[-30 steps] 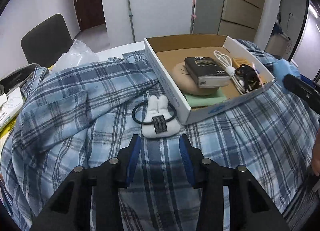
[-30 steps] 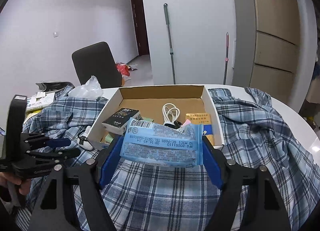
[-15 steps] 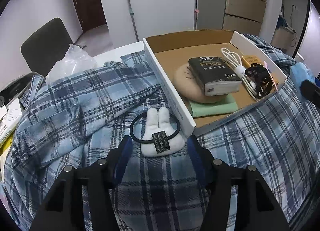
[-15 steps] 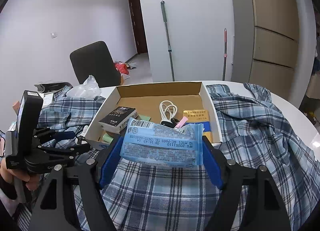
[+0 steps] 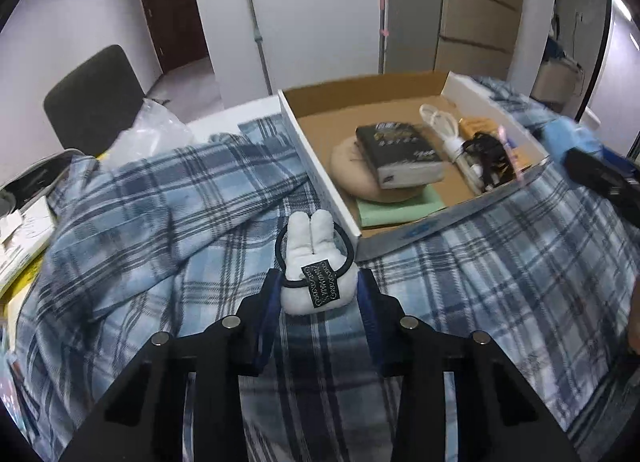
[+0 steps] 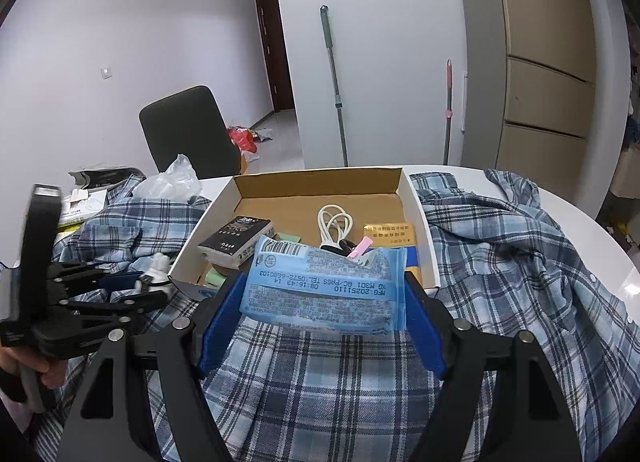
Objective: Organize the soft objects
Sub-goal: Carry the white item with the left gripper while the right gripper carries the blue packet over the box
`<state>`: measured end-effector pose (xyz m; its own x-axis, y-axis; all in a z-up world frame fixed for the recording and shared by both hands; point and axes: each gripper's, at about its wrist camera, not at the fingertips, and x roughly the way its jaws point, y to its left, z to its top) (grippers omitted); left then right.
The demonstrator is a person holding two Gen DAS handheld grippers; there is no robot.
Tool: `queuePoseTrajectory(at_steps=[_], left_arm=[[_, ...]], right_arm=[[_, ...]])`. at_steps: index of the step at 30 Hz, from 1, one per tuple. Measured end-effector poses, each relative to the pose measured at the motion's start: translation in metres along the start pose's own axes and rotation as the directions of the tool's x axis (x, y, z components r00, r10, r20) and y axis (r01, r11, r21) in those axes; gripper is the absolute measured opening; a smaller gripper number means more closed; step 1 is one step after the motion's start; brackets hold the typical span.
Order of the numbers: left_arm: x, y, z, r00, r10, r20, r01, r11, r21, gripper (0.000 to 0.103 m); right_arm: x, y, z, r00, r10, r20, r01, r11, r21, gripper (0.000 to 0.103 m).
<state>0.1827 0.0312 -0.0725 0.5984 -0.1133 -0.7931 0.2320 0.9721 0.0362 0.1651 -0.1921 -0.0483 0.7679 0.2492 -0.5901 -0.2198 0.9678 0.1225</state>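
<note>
shirt (image 5: 132, 222): blue plaid, spread over the table, under pretty much everything
box (image 6: 420, 230): open cardboard, sitting on the shirt; holds black pack, white cable, yellow packet
left view only: tan round pad (image 5: 352, 170) under the black pack (image 5: 400, 154), green cloth beneath, bunny's black tag (print too small to read)
right view only: wipes' print, plus the left gripper (image 6: 154, 282) from the side
wipes (image 6: 324, 286): blue pack, long axis crosswise, print upside down, "MFG 20251110" readable
right gripper (image 6: 320, 316): clamped on the wipes at both ends, just before the box
bunny (image 5: 316, 266): white plush on a black hair tie, ears pointing away toward the box, just beside its near corner
left gripper (image 5: 318, 294): clenched on the bunny's lower half
</note>
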Motion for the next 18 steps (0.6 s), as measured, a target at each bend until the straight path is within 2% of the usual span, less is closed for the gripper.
queuePoseTrajectory(at_steps=[4,9,15,18], left_arm=[[-0.028,-0.004,-0.005,0.999,-0.006,0.050,0.007,1.000,-0.021,0.040],[-0.067,-0.023,0.000,0.987,-0.006,0.161,0.005,1.000,0.011,0.040],[-0.092,-0.043,0.036,0.962,-0.051,0.267,0.051,0.999,0.007,0.040],[-0.100,-0.053,0.056,0.948,-0.058,0.312,0.056,0.998,0.015,0.040]], right_arm=[[-0.004,0.001,0.000,1.000,-0.001,0.016,0.001,1.000,-0.008,0.075],[-0.012,0.001,0.004,0.998,-0.026,0.061,0.026,1.000,0.005,0.075],[-0.030,-0.009,0.026,0.992,-0.038,0.117,0.033,0.998,0.047,0.075],[-0.035,-0.015,0.046,0.994,-0.035,0.104,0.032,0.999,0.027,0.075]])
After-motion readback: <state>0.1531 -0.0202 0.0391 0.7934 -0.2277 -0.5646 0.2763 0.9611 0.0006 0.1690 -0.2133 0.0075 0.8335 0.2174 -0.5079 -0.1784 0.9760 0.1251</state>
